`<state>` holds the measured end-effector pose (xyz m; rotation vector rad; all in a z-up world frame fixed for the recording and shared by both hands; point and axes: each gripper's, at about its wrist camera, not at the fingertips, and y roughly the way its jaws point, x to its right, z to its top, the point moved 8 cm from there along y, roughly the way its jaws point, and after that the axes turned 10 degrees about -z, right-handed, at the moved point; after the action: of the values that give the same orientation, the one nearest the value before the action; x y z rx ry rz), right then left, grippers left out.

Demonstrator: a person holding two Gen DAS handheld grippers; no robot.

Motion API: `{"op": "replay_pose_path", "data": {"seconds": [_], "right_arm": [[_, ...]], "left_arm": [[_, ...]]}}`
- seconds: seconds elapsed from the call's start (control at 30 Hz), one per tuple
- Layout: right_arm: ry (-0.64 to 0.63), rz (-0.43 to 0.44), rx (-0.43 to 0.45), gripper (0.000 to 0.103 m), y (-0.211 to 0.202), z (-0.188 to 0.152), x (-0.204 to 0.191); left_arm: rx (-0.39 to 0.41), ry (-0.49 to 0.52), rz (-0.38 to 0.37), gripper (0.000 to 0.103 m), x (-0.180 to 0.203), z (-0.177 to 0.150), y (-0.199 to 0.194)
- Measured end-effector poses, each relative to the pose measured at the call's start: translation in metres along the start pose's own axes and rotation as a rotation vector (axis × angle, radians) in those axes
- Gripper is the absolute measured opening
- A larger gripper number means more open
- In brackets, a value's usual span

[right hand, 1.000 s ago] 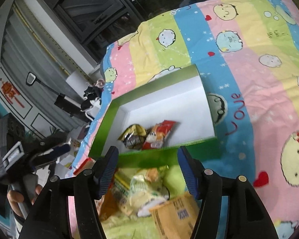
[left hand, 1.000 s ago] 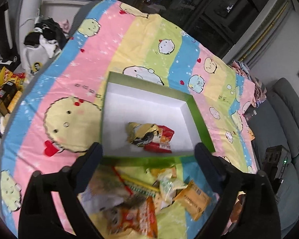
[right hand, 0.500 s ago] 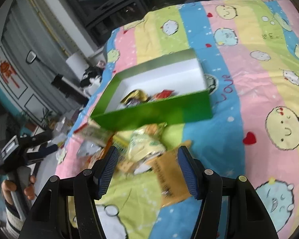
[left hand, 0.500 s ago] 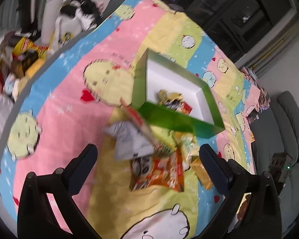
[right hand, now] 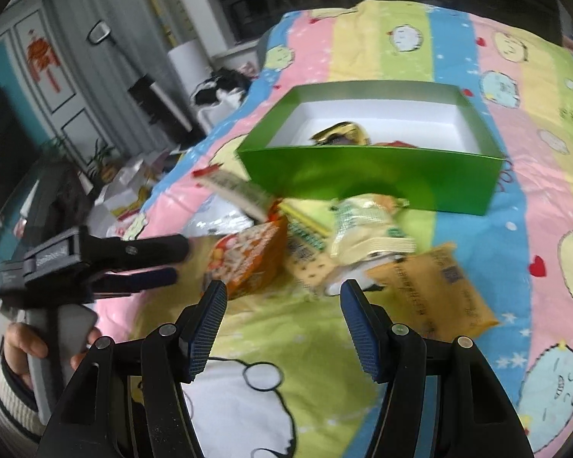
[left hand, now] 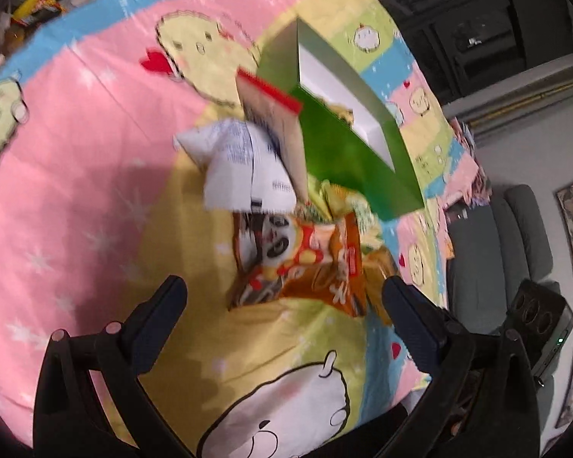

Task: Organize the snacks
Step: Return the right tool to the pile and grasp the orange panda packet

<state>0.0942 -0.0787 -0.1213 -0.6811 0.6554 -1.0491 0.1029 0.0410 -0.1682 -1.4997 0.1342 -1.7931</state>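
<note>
Striped cartoon-print bedspread (right hand: 477,61), open green cardboard box (right hand: 382,179), loose snack packets (right hand: 370,229) beside it, left gripper (left hand: 282,301) spread wide and empty, right gripper (right hand: 282,305) half-spread, empty.

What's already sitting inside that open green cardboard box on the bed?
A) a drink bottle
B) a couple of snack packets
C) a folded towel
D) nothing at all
B: the right wrist view shows a crinkled gold snack packet and a bit of a red one beside it on the white floor of the open green cardboard box.

Snack packets (right hand: 324,244) heaped beside open green box (right hand: 366,179)
</note>
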Motion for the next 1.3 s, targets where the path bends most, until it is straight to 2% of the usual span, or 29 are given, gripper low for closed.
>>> {"op": "replay_pose_path", "data": {"seconds": [0.23,0.47,0.57,0.63,0.73,0.8,0.87,1.1,1.3], "right_arm": [[-0.100,0.001,-0.015,0.062,0.016,0.001,-0.028],[-0.110,0.000,-0.037,0.062,0.035,0.005,-0.035],[-0.097,0.012,-0.046,0.056,0.041,0.006,-0.034],[-0.088,0.016,-0.048,0.046,0.043,0.007,-0.033],[-0.061,0.030,-0.050,0.040,0.046,0.006,-0.028],[-0.052,0.058,-0.065,0.037,0.047,0.004,-0.029],[-0.052,0.064,-0.077,0.037,0.050,0.001,-0.029],[-0.021,0.107,-0.088,0.036,0.053,-0.002,-0.026],[-0.049,0.080,-0.089,0.033,0.059,-0.007,-0.027]], "left_arm": [[-0.009,0.025,0.011,0.102,-0.005,0.003,0.005],[-0.012,0.029,-0.016,0.100,-0.006,0.012,0.013],[-0.024,0.019,-0.039,0.096,-0.005,0.014,0.018],[-0.035,0.016,-0.038,0.095,-0.005,0.014,0.022],[-0.050,0.023,-0.048,0.095,-0.002,0.013,0.025],[-0.058,0.013,-0.060,0.089,-0.001,0.011,0.026],[-0.067,0.003,-0.061,0.072,-0.002,0.010,0.031],[-0.052,-0.016,-0.060,0.067,-0.006,0.008,0.029],[-0.069,0.027,-0.029,0.058,0.000,0.003,0.032]]}}
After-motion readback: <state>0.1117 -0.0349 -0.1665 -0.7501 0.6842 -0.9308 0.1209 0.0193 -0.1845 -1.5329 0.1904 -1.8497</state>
